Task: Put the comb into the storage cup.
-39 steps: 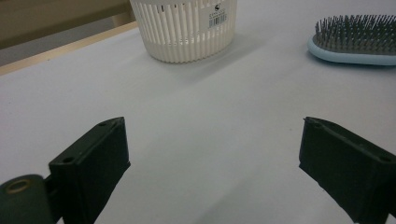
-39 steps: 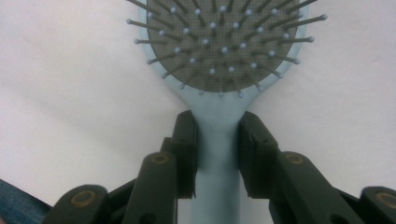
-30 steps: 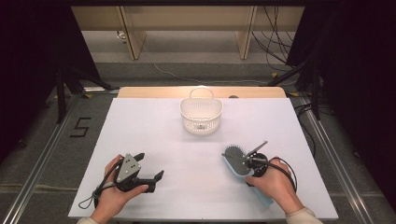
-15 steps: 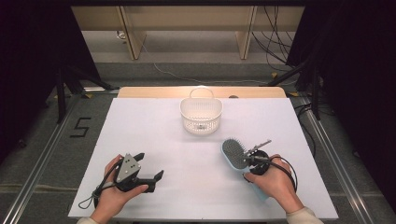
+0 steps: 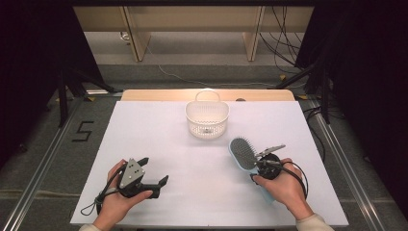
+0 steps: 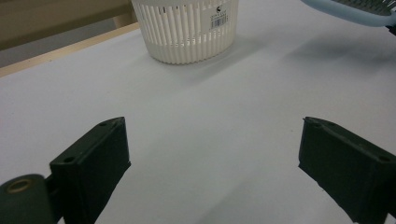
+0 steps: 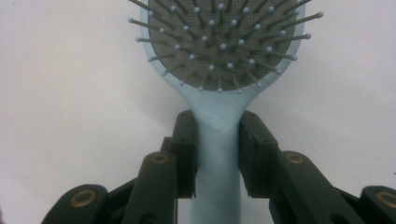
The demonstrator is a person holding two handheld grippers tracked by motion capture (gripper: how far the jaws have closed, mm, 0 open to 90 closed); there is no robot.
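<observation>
My right gripper (image 7: 217, 140) clamps the handle of the pale blue plastic paddle hairbrush (image 5: 244, 154), bristles up, lifted right of the white slatted plastic basket (image 5: 207, 119), I judge for dropping in. My left gripper (image 5: 155, 170) rests wide open, holding nothing, on the white table (image 5: 159, 134).

The pale blue, smooth plastic hairbrush (image 7: 217, 140) with a grey matt bristle pad, the white ribbed plastic basket (image 5: 207, 118) and the matt black plastic gripper (image 7: 217, 154) sit over a matt white tabletop (image 5: 159, 139).
</observation>
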